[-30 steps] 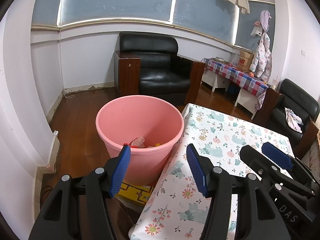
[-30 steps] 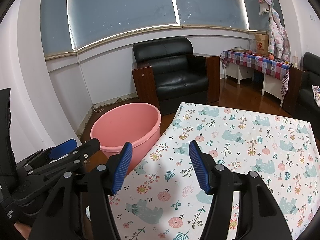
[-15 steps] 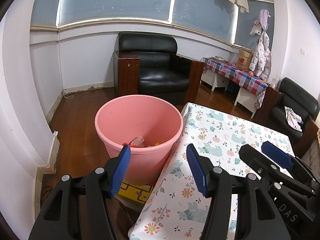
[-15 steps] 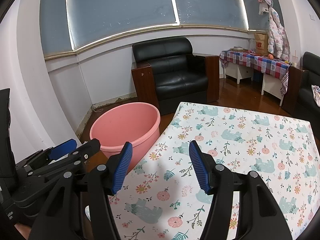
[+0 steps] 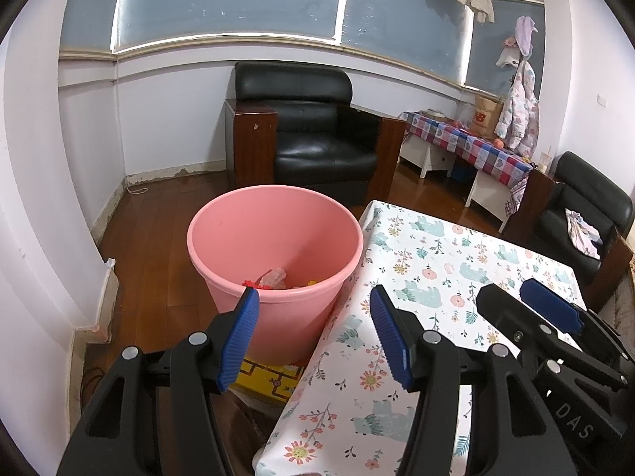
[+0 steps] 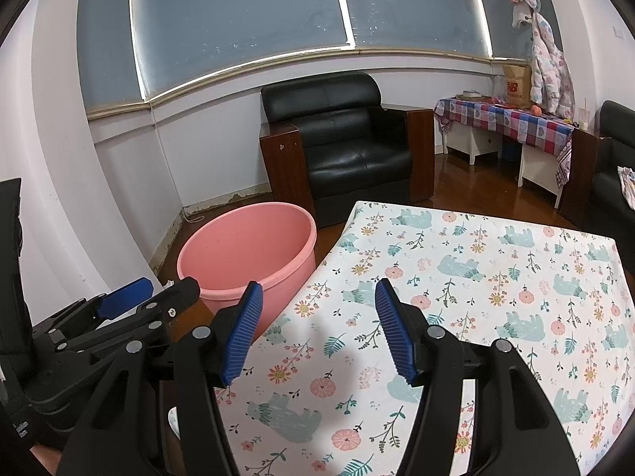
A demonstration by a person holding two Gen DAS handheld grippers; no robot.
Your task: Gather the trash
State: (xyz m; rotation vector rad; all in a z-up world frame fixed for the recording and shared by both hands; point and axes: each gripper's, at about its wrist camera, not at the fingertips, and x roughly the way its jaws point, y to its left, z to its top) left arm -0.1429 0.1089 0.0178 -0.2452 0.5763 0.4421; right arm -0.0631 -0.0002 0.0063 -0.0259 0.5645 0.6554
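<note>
Both tools hang over the near edge of the worktop with nothing in them: the left gripper has its fingers spread wide and empty, aimed at the gap between the pink bucket and the cloth-covered edge, and the right gripper has its fingers parted just as plainly, gripping nothing, above the floral tablecloth. The trash sits at the bottom of the bucket, which stands on the wooden floor right against the left side of the worktop. The likeliest slip from here, I judge, is hunting for more litter where none shows: the cloth looks bare in both views, so a grab at it could pinch and drag the fabric, and since the cloth hangs down touching the bucket's rim, a tug might shift it. The two tools also hang near one another, so a careless swing could knock them together. A low sweep by the left tool could bump the bucket's rim, though whether that would tip it is hard to say. The collected trash looks like a crumpled clear or pinkish wrapper, with red bits at its left and a yellow scrap beside it; most of the heap is hidden behind the near wall of the bucket, so how much lies there cannot be told
</note>
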